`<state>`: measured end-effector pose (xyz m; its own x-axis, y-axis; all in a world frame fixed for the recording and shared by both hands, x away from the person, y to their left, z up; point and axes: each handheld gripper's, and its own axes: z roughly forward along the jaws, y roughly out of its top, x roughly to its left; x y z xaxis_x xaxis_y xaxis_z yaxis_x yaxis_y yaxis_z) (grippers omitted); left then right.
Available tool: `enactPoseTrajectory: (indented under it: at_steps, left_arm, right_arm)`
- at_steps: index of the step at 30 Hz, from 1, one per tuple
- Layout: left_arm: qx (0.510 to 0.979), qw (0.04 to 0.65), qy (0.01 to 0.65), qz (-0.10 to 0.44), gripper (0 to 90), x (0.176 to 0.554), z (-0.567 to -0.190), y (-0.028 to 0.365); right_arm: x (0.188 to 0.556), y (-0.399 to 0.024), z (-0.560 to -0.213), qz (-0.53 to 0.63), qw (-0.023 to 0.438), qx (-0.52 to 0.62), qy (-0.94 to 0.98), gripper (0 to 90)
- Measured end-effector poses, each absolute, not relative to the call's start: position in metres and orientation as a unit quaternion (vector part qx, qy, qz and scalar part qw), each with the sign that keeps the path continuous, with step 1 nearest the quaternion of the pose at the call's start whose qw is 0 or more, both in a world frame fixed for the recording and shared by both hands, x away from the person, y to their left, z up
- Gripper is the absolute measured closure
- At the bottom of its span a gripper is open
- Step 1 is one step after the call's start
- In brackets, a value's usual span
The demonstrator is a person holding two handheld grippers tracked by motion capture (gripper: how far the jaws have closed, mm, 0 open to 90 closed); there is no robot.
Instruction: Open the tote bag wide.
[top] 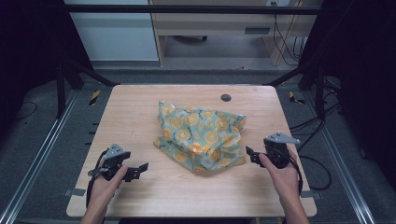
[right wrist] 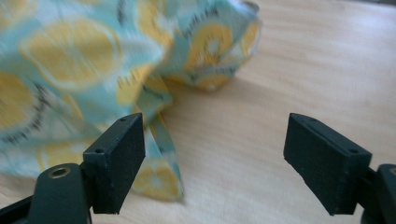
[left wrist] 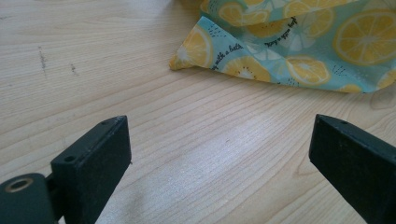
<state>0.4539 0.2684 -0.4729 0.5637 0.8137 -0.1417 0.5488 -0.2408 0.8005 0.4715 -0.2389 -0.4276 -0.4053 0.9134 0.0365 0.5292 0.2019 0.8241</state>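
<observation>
High view: cloth lies crumpled mid-table.
Left gripper: jaws spread, empty, near the cloth's left corner, apart from it.
Right gripper: jaws spread, empty, just beside the cloth's right edge.
Right gripper view: cloth edge behind one jaw.

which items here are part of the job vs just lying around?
In the job:
- lemon-print cloth, crumpled mid-table
- left claw, open, short of the cloth
- right claw, open, beside the cloth's edge

Just there:
- wooden table
- dark round plug in the tabletop
</observation>
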Motion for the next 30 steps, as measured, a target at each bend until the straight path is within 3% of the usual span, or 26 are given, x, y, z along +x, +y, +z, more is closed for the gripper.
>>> enactPoseTrajectory:
  at_steps: [5,15,24,30]
  left_arm:
    - [0.773,0.428,0.441,0.155,5.2,0.453,-0.474,0.268]
    - [0.773,0.427,0.442,0.156,5.5,0.454,-0.474,0.269]
    - [0.776,0.428,0.439,0.149,5.5,0.453,-0.476,0.270]
    - [0.778,0.430,0.434,0.146,5.5,0.452,-0.475,0.267]
  right_arm:
    - [0.488,-0.224,-0.390,0.381,0.223,0.466,0.767,18.8]
    - [0.517,-0.183,-0.328,0.359,0.240,0.394,0.811,15.1]
    - [0.535,-0.161,-0.293,0.360,0.236,0.369,0.824,12.5]
    - [0.546,-0.151,-0.291,0.359,0.224,0.365,0.829,11.9]
